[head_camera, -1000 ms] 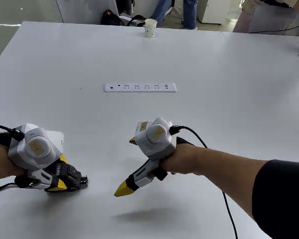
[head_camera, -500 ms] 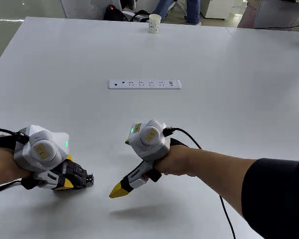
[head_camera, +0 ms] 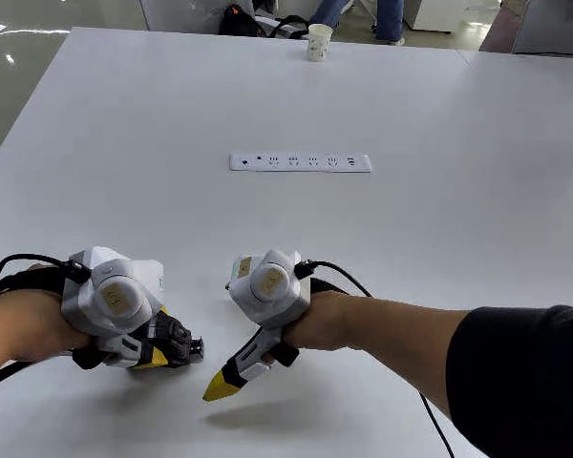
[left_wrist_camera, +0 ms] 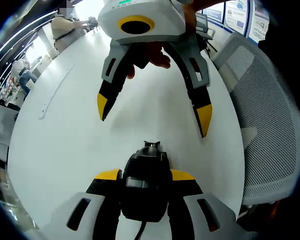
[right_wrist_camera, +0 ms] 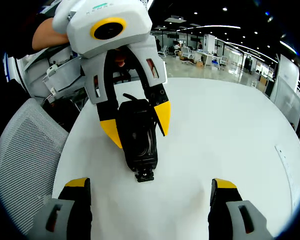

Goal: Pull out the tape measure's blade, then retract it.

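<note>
A black tape measure (head_camera: 172,339) sits low over the white table (head_camera: 411,229) at the near left, with my left gripper (head_camera: 169,349) shut on it. In the left gripper view the case (left_wrist_camera: 145,187) is clamped between the yellow-tipped jaws of the left gripper (left_wrist_camera: 145,175), and its blade hook (left_wrist_camera: 151,146) points forward; no blade is drawn out. My right gripper (head_camera: 224,377) faces it from the right, open, a short gap away. In the right gripper view the right gripper (right_wrist_camera: 150,184) straddles empty table just short of the hook (right_wrist_camera: 145,175) of the tape measure (right_wrist_camera: 137,132).
A white power strip (head_camera: 301,162) lies mid-table, and a paper cup (head_camera: 319,42) stands at the far edge. A black cable (head_camera: 363,286) trails from the right gripper. A grey mesh chair (left_wrist_camera: 270,115) stands off the table's near edge.
The right gripper has moved left and down, closing the gap to the tape measure's hook. The left gripper still holds the case in much the same spot. The head camera has shifted.
</note>
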Demonstrator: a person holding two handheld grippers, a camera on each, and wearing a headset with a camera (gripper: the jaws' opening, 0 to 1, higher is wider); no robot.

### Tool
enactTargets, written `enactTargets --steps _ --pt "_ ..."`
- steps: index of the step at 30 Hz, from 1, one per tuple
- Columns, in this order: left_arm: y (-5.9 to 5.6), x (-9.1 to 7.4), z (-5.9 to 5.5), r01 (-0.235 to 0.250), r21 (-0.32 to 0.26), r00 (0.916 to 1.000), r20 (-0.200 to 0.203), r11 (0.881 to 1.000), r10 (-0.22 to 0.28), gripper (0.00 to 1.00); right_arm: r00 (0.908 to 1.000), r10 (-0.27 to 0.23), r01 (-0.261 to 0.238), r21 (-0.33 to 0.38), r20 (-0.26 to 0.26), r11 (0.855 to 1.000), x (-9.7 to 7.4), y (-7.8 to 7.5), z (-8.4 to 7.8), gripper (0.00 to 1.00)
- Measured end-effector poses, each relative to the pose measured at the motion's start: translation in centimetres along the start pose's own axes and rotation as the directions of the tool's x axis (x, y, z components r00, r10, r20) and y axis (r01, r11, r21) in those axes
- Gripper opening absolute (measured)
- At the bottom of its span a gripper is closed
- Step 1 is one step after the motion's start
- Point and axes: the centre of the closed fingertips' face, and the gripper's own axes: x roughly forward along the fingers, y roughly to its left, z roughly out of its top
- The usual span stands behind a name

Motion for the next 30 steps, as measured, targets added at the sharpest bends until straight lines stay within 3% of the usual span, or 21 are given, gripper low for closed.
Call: enactTargets --steps 5,8,11,12,16,26,30 --pt "0.0 0.1 0.0 0.013 0.001 0.9998 0.014 1.000 -0.013 0.30 0.9999 0.010 -0.010 -0.031 0.000 0.999 0.8 0.2 0.2 0.99" --pt "-0.1 0.1 0.0 0.013 0.001 0.9997 0.020 1.000 -0.013 0.31 0.9999 0.014 -0.014 -0.028 -0.004 1.000 0.9 0.2 0.2 0.77" --pt "-0.1 0.1 0.0 0.009 -0.002 0.9995 0.029 1.000 -0.009 0.31 0.9998 0.019 -0.019 -0.046 -0.007 0.999 1.2 0.4 0.2 0.77" --pt "-0.1 0.1 0.0 0.007 -0.005 0.9994 0.034 1.000 -0.007 0.31 0.9998 0.014 -0.016 -0.088 -0.017 0.996 1.2 0.4 0.1 0.70" --pt "0.0 0.2 0.0 -0.001 -0.009 0.9989 0.046 1.000 0.001 0.31 0.9998 0.016 -0.017 -0.108 -0.016 0.994 1.3 0.4 0.3 0.54" --pt "0.0 0.1 0.0 0.000 -0.011 0.9986 0.053 1.000 0.001 0.31 0.9984 0.039 -0.045 -0.131 -0.042 0.990 1.5 0.5 0.0 0.26" --pt "0.0 0.1 0.0 0.003 -0.011 0.9985 0.055 1.000 -0.002 0.31 0.9981 0.046 -0.052 -0.138 -0.042 0.989 1.6 0.5 0.1 0.20"
